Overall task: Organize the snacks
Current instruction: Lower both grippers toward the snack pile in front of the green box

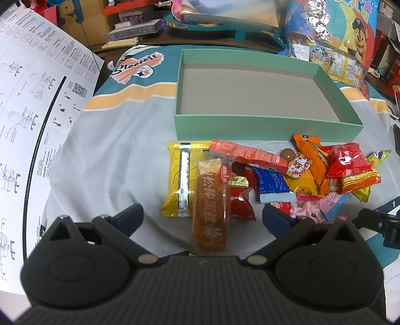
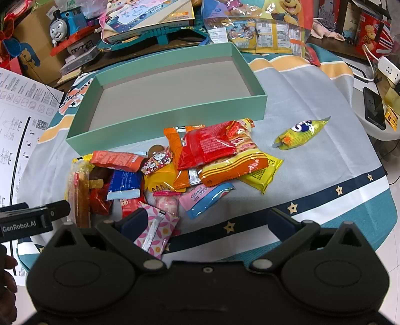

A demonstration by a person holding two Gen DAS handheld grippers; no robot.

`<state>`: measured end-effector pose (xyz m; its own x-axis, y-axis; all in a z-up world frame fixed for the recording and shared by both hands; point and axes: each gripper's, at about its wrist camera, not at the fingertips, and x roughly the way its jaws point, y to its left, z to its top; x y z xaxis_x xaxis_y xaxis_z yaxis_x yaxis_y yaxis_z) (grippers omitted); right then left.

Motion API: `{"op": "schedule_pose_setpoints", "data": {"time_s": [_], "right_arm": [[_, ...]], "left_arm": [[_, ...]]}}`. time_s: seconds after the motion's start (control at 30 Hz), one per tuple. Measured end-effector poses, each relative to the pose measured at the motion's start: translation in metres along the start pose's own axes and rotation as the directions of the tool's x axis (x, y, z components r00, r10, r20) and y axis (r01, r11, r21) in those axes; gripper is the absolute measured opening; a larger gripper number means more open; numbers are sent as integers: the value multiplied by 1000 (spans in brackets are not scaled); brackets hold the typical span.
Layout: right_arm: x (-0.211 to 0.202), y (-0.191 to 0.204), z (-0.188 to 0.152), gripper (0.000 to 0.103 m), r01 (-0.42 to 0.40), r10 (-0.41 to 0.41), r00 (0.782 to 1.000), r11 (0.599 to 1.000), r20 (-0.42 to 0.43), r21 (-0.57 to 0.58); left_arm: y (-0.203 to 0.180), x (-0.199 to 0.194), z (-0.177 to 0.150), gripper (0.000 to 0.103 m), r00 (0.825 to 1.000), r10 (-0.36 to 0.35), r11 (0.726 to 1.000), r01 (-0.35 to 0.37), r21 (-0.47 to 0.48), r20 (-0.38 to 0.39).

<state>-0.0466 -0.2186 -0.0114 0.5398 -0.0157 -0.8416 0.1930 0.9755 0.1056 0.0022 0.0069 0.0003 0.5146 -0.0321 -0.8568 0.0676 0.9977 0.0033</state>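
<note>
Surface: table w/ a cloth (image 2: 312, 140), grey middle, teal/yellow/white stripes, navy band w/ stars at the near edge. Room is cluttered: toy train (image 2: 62, 20) far left beyond the right jaws, cartoon foil bags (image 1: 350, 37) far right beyond the left jaws, power strip (image 2: 390, 70) off the table's right side, big printed instruction sheet (image 1: 30, 112) left of both grippers.

Left gripper (image 1: 202, 220): jaws wide apart, nothing clamped. A long clear-wrapped orange cake bar (image 1: 211, 207) lies btwn them, no pad touching it. Yellow pack (image 1: 182, 180) just ahead, under the bar. Snack pile (image 1: 312, 175) ahead-right. Green box (image 1: 262, 125) straight ahead past the snacks, empty inside.

Right gripper (image 2: 212, 222): jaws also wide apart, gripping nothing. Pink flower-print packet (image 2: 160, 230) sits beside the left finger, contact hard to tell. Pile ahead-left, box beyond it. Lime-green packet (image 2: 300, 132) lies alone ahead-right, well apart from the pile.

Hard to read: most packets overlap, lower ones half hidden; small round brown thing (image 1: 287, 153) by the box wall, can't ID. Sheet cut off by frame edge. Part of a hand at right view's left edge, mostly out of frame
</note>
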Motion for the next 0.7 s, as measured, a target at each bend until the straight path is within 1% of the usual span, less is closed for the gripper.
{"op": "schedule_pose_setpoints", "data": {"time_s": [0.53,0.7], "right_arm": [[3,-1,-2,103,-2,2,1000,1000,-4,6],[4,-2,-4,103,-24,24,1000,1000,9,8]], "left_arm": [[2,4,-1,103,1000,-7,1000,7,-8,-11],[7,10,-3,103,1000,-3,1000,3,-11,-7]]}}
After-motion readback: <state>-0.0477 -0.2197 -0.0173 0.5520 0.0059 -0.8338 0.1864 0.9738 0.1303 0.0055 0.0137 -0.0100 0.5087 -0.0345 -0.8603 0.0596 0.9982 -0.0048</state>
